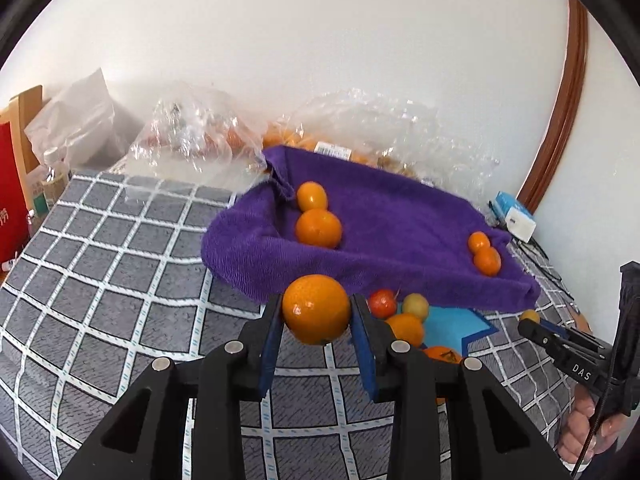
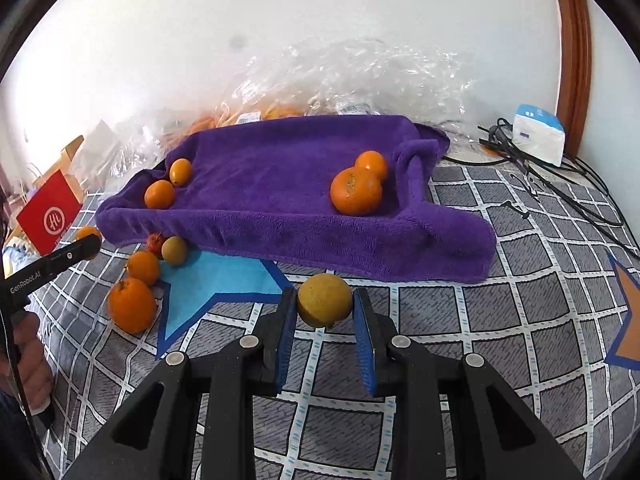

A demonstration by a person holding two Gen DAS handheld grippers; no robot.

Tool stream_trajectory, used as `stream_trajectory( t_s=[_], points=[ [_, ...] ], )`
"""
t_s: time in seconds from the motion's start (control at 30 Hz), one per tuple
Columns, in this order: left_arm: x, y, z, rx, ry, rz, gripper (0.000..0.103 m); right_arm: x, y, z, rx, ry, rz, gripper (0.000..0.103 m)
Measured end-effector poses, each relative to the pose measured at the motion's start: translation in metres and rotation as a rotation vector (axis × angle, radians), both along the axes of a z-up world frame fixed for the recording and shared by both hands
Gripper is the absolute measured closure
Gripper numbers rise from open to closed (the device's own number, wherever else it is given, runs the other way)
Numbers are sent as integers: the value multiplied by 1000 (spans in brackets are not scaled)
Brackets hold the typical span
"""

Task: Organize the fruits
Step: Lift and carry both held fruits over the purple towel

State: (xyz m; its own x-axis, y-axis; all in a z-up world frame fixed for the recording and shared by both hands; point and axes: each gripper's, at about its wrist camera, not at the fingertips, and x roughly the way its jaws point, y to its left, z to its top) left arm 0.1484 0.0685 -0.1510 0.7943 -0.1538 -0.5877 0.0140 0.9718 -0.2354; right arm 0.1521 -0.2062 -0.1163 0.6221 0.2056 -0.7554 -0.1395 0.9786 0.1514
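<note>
Left wrist view: left gripper clamps an orange above the checked bedspread.
Right wrist view: right gripper pinches a yellow-green fruit.
Purple towel: four oranges rest here.

An orange mandarin is clamped between blue pads, held off the grid-patterned cloth just in front of the purple towel. A yellow-green round fruit is gripped likewise before the towel's front edge. Two orange pairs lie on the towel; loose fruits cluster beside its front-left corner.
</note>
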Motion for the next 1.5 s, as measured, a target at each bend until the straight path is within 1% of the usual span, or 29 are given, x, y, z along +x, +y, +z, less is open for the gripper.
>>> stream_trajectory(
  t_s=[0.2,0.33,0.53,0.6,0.7,0.83,1.0,1.1,1.23,1.3,1.5],
  points=[
    [-3,6,3,-17,-19,23,71,0,-8,0,39,1,-29,75],
    [-5,7,5,-30,-29,21,71,1,-10,-1,50,6,-34,75],
    [-5,8,5,-26,-34,30,71,4,-18,2,96,16,-55,75],
    [-4,9,5,-32,-28,33,71,6,-23,11,111,8,-70,75],
    [-5,10,8,-41,-39,31,71,10,-25,31,80,-32,-86,75],
    [-8,10,10,3,-55,65,71,21,-26,54,69,-72,-88,75],
    [-8,14,22,4,-66,86,71,41,-26,77,31,-93,-84,75],
    [-3,16,38,12,-63,92,71,58,-28,83,30,-96,-91,75],
    [13,15,59,44,-62,94,71,89,-28,79,24,-82,-110,75],
    [24,16,68,48,-62,92,71,103,-27,77,25,-78,-111,75],
    [52,14,78,28,-56,87,71,155,-22,58,33,-19,-95,75]
  ],
)
